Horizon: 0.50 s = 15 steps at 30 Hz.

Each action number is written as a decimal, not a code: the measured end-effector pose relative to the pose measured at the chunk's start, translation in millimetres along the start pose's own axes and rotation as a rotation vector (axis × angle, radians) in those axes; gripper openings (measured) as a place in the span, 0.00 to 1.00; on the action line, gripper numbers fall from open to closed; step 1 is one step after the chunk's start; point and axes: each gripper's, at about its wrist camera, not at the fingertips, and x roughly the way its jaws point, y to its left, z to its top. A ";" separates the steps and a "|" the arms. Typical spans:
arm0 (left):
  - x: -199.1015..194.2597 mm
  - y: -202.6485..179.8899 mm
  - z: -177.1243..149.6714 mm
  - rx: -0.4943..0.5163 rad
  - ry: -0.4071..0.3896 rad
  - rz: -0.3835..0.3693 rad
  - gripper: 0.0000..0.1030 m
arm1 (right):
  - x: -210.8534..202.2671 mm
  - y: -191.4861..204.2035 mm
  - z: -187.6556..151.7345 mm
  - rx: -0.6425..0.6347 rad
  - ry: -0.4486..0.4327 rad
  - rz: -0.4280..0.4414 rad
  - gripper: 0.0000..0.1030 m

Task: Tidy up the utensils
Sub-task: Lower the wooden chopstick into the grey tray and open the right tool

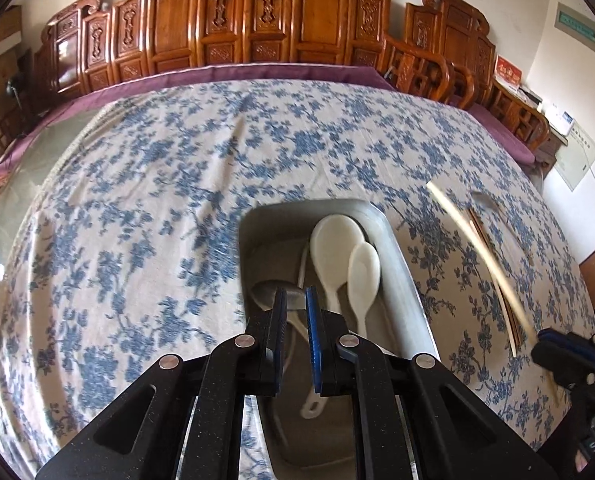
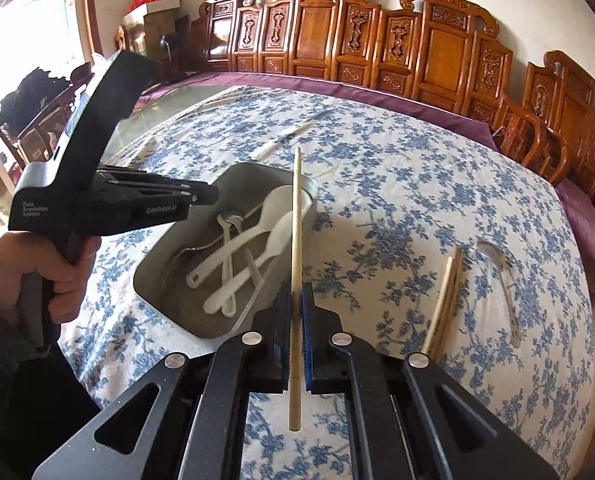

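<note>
Carrying one chopstick clamped in the right hand-held gripper toward the tray; keep it level, clear the rim; left hand-held gripper hangs closed, empty.

A blue-flowered cloth covers the tabletop, lying a little rumpled, with a purple cloth showing under it along the far edge. Behind that edge stands a row of carved wooden chairs, their tall backs close together against the pale wall. At one end the row turns the corner and an armchair shows its curved arm. Cardboard boxes are stacked in the far corner near a bright window. On the other side a small red box sits on a wooden sideboard, and a framed notice hangs on the wall above.
</note>
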 end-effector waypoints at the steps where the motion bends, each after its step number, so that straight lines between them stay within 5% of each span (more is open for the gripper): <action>1: -1.5 4.4 0.7 -0.005 -0.004 0.000 0.09 | 2.1 2.8 2.3 -0.003 0.000 0.005 0.06; 15: -6.2 51.1 6.3 -0.085 -0.027 0.049 0.09 | 47.1 31.9 28.4 0.021 0.034 0.097 0.06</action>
